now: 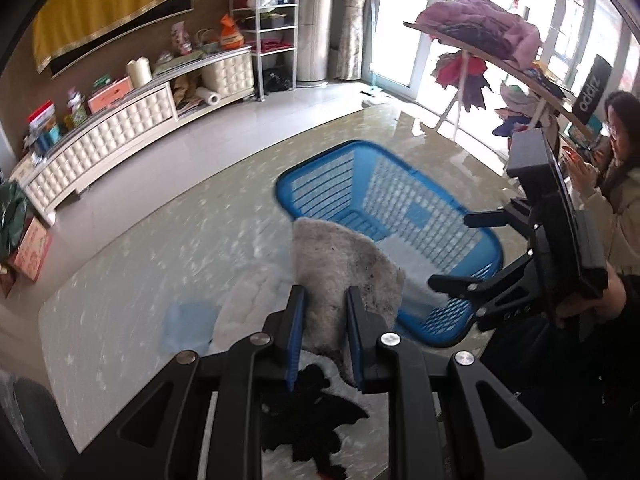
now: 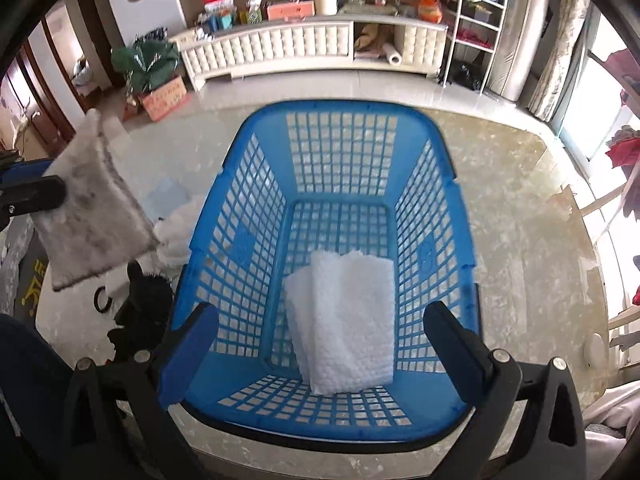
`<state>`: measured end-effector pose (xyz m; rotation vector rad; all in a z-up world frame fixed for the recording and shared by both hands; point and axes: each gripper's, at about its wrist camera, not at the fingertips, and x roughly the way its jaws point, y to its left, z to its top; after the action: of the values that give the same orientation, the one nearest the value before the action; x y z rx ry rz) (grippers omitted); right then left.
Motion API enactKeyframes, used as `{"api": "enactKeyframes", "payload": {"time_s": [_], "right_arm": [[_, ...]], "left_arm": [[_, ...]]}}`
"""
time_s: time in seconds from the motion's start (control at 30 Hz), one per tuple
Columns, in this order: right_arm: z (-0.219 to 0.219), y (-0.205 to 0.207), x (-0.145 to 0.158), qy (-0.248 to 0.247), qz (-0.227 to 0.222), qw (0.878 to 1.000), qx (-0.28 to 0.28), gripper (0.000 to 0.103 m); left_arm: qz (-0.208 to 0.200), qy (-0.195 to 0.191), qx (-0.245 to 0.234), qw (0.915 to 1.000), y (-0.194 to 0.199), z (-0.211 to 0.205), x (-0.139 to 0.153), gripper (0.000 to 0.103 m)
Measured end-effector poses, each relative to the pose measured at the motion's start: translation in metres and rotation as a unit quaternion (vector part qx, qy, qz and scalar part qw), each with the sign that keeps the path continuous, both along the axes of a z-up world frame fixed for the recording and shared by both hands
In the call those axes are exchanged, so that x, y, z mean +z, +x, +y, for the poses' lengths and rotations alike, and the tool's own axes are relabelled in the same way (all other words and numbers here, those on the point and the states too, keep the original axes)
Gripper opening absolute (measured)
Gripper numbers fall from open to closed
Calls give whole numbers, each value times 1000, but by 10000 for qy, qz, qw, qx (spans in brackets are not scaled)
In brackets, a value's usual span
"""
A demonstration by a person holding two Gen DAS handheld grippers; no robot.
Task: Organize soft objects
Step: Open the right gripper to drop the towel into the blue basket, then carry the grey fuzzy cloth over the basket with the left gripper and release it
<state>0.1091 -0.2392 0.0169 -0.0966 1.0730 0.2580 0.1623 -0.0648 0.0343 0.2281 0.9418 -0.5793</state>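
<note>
My left gripper (image 1: 325, 300) is shut on a grey fuzzy cloth (image 1: 344, 268) and holds it in the air beside the near left rim of a blue plastic basket (image 1: 362, 152). The cloth also shows in the right wrist view (image 2: 92, 204), left of the basket (image 2: 256, 152). A folded white cloth (image 2: 344, 320) lies inside the basket. My right gripper (image 2: 320, 328) is open and empty above the basket's near end; it also shows in the left wrist view (image 1: 452, 250). A black soft item (image 1: 316, 412), a white cloth (image 1: 248, 300) and a pale blue cloth (image 1: 188, 324) lie on the marble table.
The marble table (image 2: 520, 200) has its edge near me. A black ring (image 2: 103, 300) lies by the black item (image 2: 144, 312). A person (image 1: 616, 160) sits at the right. A white sideboard (image 1: 104, 140) and a clothes rack (image 1: 480, 40) stand beyond the table.
</note>
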Motion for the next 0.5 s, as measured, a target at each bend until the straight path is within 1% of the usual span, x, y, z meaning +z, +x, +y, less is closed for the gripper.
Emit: {"api": "enactKeyframes", "payload": {"time_s": [0.1,0.13,0.3,0.5], "right_arm": [[-9,-2,0,-154,-377,9990,-198,103],[-12,-2,-2,-166,-433,9986,-246,103],[-23,-2,-8,-166,-555,9976,-390,103],[-34,-1,-10,-178,-556,9972,-468,103]], "left_arm": [[-19,75,-163,9998,4,-15,3,18],[-35,130,-210,9997,6,-21,4,18],[-44,260,-356,9990,17,-40,1,19],[24,479,-499,9976,37,-62,-10,19]]}}
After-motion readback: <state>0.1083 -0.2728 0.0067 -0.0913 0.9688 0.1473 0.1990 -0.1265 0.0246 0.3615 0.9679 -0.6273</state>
